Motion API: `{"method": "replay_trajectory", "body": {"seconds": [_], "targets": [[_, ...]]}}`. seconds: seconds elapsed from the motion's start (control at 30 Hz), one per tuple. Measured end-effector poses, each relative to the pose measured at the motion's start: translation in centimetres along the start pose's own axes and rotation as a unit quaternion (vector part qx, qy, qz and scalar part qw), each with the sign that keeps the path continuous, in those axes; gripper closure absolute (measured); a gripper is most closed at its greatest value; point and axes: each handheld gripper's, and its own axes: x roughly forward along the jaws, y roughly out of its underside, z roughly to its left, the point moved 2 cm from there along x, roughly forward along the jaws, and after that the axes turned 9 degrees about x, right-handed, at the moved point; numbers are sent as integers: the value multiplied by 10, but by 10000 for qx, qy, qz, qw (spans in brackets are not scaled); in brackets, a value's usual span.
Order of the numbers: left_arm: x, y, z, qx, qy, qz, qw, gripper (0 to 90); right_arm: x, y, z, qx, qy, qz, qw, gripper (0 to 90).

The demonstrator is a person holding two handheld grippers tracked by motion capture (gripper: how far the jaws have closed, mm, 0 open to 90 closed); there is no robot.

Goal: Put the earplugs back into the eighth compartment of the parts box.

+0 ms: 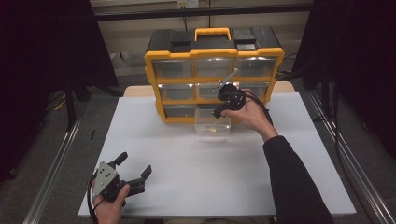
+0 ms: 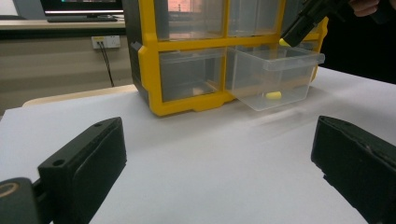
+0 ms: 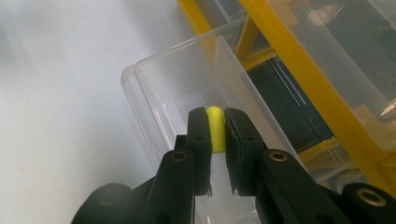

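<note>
My right gripper [image 3: 216, 119] is shut on a small yellow piece [image 3: 215, 122], pinched between the tips of its two black jaws. It hangs tilted over a clear plastic drawer [image 3: 159, 93] pulled out from the bottom row of a yellow and black drawer cabinet [image 1: 214, 54]. In the high view the right gripper [image 1: 218, 111] sits just above the drawer [image 1: 212, 125]. Another small yellow piece [image 2: 273, 95] lies on the floor of that drawer [image 2: 273, 77]. My left gripper [image 1: 135, 164] rests open near the table's front left, with nothing between its jaws.
The cabinet stands at the back of the white table [image 1: 210, 177] with several clear drawers, the others pushed in. Metal rails run along both sides of the table. Dark curtains hang left and right.
</note>
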Motion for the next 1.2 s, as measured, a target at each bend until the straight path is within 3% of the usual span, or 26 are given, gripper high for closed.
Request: {"method": "replay_trajectory", "body": {"seconds": [0.2, 0.4, 0.97, 1.2], "targets": [[0, 0, 0, 2, 1, 1, 10000, 34, 11, 1, -7, 116, 5, 161, 9998, 801], [0, 0, 1, 7, 6, 12, 10000, 34, 24, 3, -10, 79, -23, 317, 9995, 800], [0, 1, 1, 31, -9, 24, 10000, 34, 43, 9, -12, 157, 32, 470, 9988, 787], [0, 0, 1, 30, -15, 18, 10000, 34, 41, 9, -11, 208, 57, 418, 9989, 673]]}}
